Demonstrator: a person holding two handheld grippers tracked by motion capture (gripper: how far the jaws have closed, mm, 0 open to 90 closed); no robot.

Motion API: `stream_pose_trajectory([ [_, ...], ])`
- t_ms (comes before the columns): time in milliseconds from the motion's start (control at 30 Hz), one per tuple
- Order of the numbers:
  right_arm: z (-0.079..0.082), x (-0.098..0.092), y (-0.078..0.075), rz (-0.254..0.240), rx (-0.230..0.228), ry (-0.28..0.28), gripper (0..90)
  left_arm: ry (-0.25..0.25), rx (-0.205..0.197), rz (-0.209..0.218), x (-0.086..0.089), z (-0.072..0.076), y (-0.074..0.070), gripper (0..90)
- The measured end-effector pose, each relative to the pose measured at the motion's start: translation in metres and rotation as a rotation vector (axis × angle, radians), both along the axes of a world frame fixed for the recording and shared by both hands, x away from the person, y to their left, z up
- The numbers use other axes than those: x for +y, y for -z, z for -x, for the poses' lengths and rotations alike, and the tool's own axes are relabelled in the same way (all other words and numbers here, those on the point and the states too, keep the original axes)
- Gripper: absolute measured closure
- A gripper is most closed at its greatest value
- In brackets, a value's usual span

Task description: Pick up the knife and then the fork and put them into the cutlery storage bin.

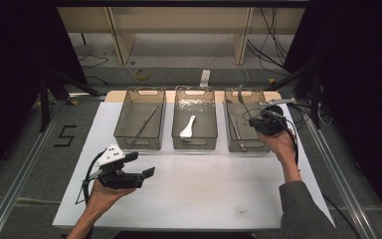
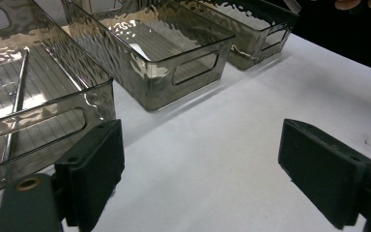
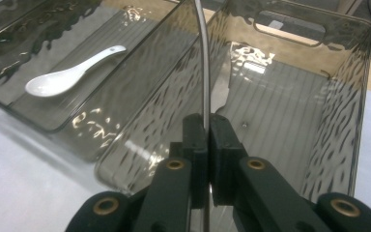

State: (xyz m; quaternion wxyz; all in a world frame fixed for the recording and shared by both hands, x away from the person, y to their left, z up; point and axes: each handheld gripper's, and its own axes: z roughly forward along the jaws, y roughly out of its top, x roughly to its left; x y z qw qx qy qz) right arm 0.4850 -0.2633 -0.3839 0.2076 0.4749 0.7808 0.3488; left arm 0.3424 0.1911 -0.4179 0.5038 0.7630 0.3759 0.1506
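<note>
While the left gripper (image 1: 146, 172) rests open over the near-left table (image 1: 204, 199), the right gripper (image 3: 206, 126) pinches a thin metal utensil (image 3: 204, 63) upright over the right bin (image 3: 340, 87); light, stiff and slick, it looks best clamped mid-handle.

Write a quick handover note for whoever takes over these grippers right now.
Right hand-held gripper: shut on a thin metal utensil, held over the right bin.
Left hand-held gripper: open, empty, over the white table.
Left bin holds a metal stick, middle bin a white spoon, right bin another metal piece.
Left: probably set the utensil into the right bin and let go.
</note>
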Motion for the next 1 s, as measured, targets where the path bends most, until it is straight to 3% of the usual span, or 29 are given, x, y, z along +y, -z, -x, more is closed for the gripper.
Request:
stream_pose_trajectory([
  [233, -0.015, 0.004, 0.000, 0.001, 0.024, 0.025, 87.6, -0.003, -0.007, -0.003, 0.001, 0.000, -0.001, 16.2],
  [367, -0.021, 0.004, 0.003, -0.003, 0.041, 0.035, 87.6, -0.011, -0.003, 0.018, 0.004, -0.001, -0.002, 16.2],
  [600, -0.031, 0.007, 0.013, 0.023, 0.080, 0.074, 87.6, -0.014, -0.002, 0.017, 0.004, -0.001, -0.002, 16.2],
  [1000, -0.040, 0.013, 0.026, 0.057, 0.111, 0.096, 86.7, -0.010, -0.003, 0.015, 0.003, 0.000, -0.002, 16.2],
])
